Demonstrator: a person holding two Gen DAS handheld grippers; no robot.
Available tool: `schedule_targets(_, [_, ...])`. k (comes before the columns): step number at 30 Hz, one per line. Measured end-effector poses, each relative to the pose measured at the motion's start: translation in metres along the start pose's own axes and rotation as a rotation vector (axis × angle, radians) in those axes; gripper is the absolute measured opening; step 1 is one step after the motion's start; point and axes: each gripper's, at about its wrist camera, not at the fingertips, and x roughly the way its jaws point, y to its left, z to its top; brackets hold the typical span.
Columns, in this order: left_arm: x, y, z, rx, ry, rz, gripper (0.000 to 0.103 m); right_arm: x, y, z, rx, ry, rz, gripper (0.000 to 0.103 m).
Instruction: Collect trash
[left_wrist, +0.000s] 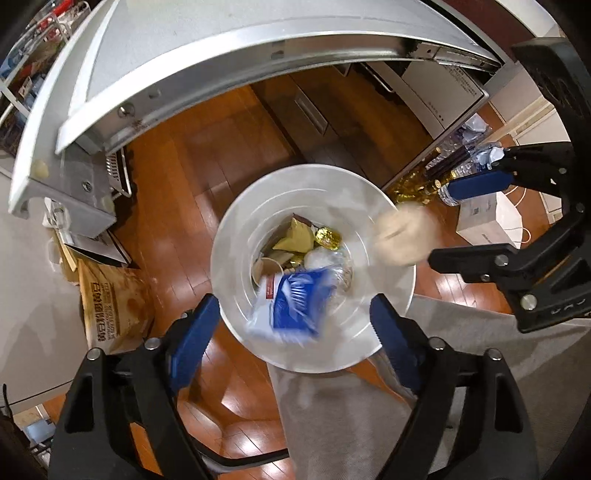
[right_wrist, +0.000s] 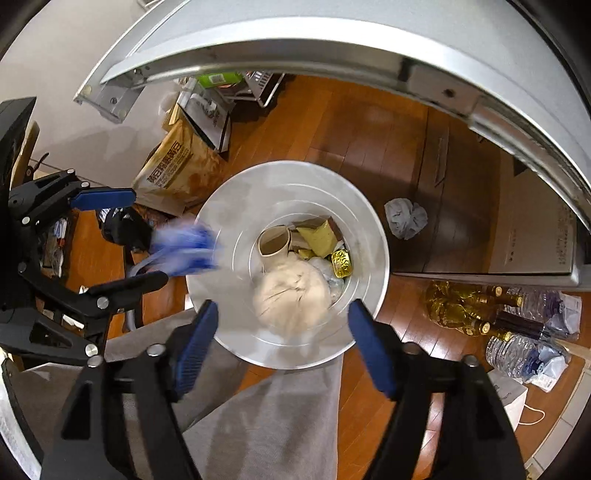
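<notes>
1. While both tools hang above the floor, the left tool has its blue pads spread wide apart with nothing clamped between them.
2. The right tool is likewise spread wide, its pads clear of any object.
3. A round silver trash bin stands on the wooden floor directly under both tools, its mouth facing up.
4. A blue and white wrapper, smeared by motion blur, appears in the left wrist view between the left tool's pads, over the near rim of the bin; whether it touches the rim cannot be told.
5. A beige crumpled wad, also blurred, appears in the right wrist view over the bin's opening, between the right tool's pads but not touched by them.
6. Inside the bin lie a paper cup, yellow-green packaging, a gold foil piece and some clear plastic.
7. A crumpled grey-white paper ball lies on the floor just beside the bin, apart from it.
8. A brown printed sack sits on the floor on the bin's other side.
9. Bottles of yellow oil and plastic water bottles are grouped near a white appliance.
10. The underside of a metal-edged counter arches across the top of both views.
11. Grey trouser fabric fills the space below the bin.
</notes>
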Motion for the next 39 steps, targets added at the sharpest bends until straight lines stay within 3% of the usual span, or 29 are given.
schedule_targets(3, [-0.002,0.002,0.0,-0.014,0.002,0.0,0.093,-0.005,-0.003,-0.001,0.018,-0.003,-0.001,0.073])
schedule_targets(5, [-0.004,0.004,0.0,-0.022,0.0,-0.012,0.093,-0.009,-0.005,-0.002,0.028,-0.005,0.002,0.075])
schedule_targets(10, [-0.014,0.004,0.001,-0.025,0.002,-0.018,0.093,-0.025,-0.01,-0.004,0.073,-0.024,0.031,0.092])
schedule_targets(18, [-0.044,0.008,0.006,-0.073,-0.007,-0.088,0.093,-0.05,-0.017,-0.007,0.132,-0.006,0.092,0.098])
schedule_targets(23, [-0.083,0.011,0.015,-0.112,-0.119,-0.08,0.093,-0.085,-0.015,0.0,0.129,-0.099,0.083,0.098])
schedule_targets(32, [-0.135,0.024,0.038,-0.194,-0.3,0.012,0.099,-0.146,-0.012,0.028,0.131,-0.306,0.063,0.098])
schedule_targets(39, [-0.174,0.044,0.052,-0.264,-0.466,0.129,0.099,-0.187,-0.016,0.048,0.142,-0.486,-0.009,0.098])
